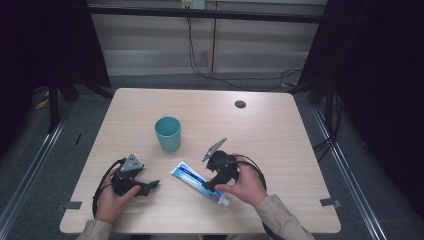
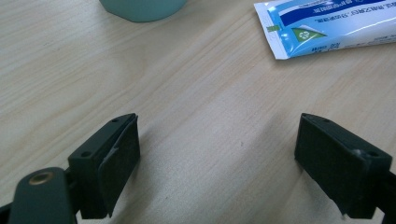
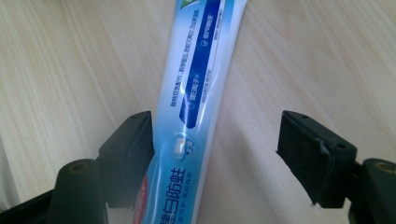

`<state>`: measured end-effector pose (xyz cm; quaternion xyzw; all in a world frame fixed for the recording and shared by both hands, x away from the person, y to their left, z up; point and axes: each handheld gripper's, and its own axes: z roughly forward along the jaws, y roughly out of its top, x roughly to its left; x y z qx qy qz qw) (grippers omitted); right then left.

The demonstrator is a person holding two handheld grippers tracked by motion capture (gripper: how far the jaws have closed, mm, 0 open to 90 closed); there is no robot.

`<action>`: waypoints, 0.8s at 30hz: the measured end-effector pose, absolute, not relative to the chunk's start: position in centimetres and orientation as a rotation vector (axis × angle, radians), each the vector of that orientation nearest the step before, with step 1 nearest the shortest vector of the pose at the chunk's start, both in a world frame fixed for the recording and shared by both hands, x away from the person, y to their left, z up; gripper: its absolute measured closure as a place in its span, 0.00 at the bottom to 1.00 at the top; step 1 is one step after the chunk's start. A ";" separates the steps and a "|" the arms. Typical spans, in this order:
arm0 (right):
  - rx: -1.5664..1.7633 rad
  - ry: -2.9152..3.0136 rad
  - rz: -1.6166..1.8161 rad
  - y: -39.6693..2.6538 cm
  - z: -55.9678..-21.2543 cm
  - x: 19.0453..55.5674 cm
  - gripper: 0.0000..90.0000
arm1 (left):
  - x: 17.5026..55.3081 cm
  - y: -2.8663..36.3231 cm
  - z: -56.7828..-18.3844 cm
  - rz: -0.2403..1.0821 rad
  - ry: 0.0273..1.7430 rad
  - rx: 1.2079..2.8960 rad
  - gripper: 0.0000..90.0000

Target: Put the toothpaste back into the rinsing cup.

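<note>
A blue and white toothpaste tube (image 1: 196,181) lies flat on the wooden table (image 1: 270,145), its cap end toward the front right. My right gripper (image 1: 210,185) is lowered over the tube near that end. In the right gripper view the tube (image 3: 196,107) lies between the jaws: the left pad (image 3: 135,149) is against its side, the right pad (image 3: 303,149) stands well clear of it. My left gripper (image 1: 150,186) rests open on the table at the front left, jaws wide apart (image 2: 217,158) over bare wood. A teal cup (image 1: 167,133) stands upright behind the tube.
A small dark round grommet (image 1: 240,104) sits in the table near its back edge. The flat end of the tube (image 2: 322,28) and the cup's base (image 2: 142,9) lie ahead of the left gripper. Cables trail on the floor behind the table.
</note>
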<state>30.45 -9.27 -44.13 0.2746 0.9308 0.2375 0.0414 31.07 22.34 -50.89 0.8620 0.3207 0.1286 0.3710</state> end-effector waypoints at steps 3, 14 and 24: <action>0.834 2.858 0.720 -9.4 -44.5 30.2 0.31 | 31.1 22.3 -50.9 0.329 0.824 2.209 0.15; 0.870 2.919 0.708 -9.8 -45.9 29.4 0.38 | 31.1 22.4 -50.9 0.330 0.820 2.213 0.15; 0.856 2.969 0.659 -9.9 -46.7 28.8 0.52 | 31.1 22.4 -50.9 0.330 0.820 2.213 0.15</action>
